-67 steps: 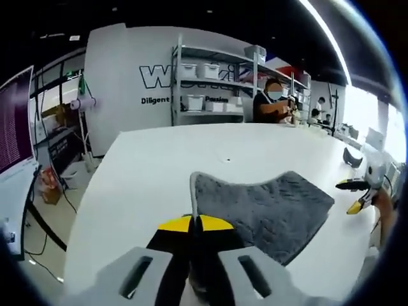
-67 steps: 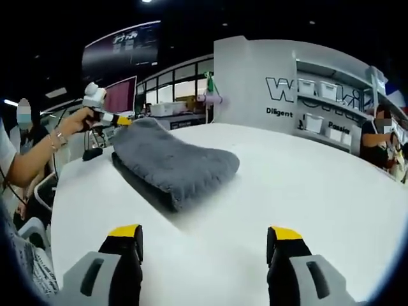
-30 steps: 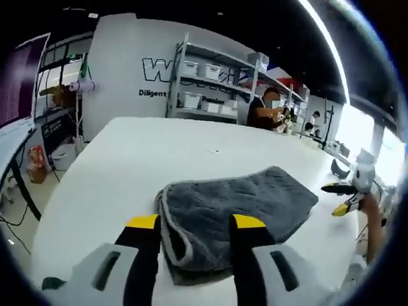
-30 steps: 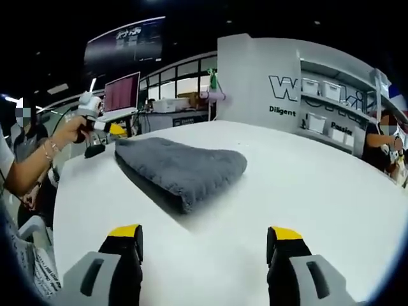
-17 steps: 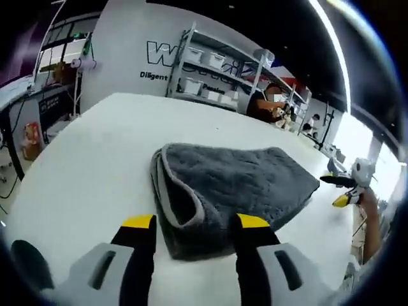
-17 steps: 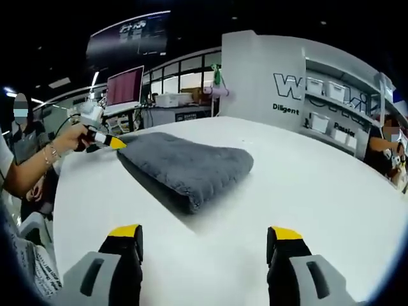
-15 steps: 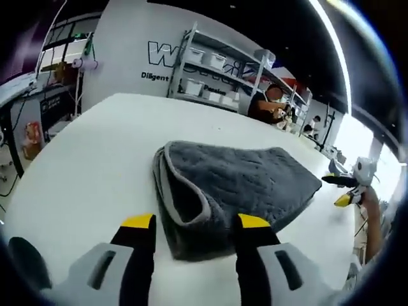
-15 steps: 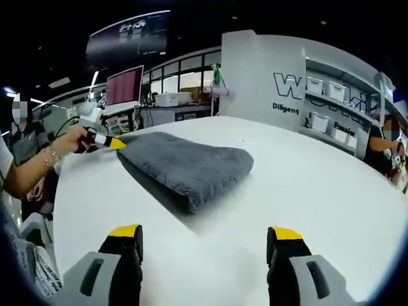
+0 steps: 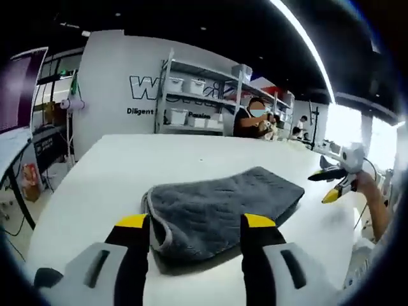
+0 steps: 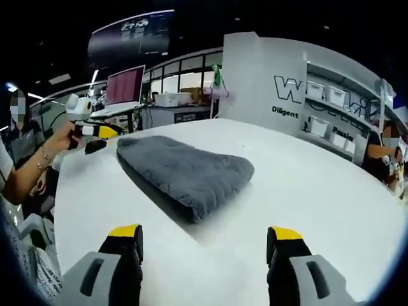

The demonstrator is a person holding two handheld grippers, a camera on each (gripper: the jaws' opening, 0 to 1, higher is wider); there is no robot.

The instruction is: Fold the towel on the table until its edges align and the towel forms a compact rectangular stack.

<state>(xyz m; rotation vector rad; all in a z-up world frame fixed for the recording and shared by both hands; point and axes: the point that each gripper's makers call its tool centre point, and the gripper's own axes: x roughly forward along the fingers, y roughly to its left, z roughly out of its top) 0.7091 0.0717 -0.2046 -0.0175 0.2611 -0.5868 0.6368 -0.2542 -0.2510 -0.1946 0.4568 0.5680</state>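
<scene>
We have let the folded towel (image 9: 220,204) go, both the left gripper (image 9: 196,224) and right gripper (image 10: 204,237) now spread above the white table (image 10: 319,191) before shelves (image 9: 197,95).

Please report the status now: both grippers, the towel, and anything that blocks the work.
Left gripper open, holding nothing. Right gripper open, holding nothing. Grey towel folded on white table, near edge a bit loose. Nothing in the way.
</scene>
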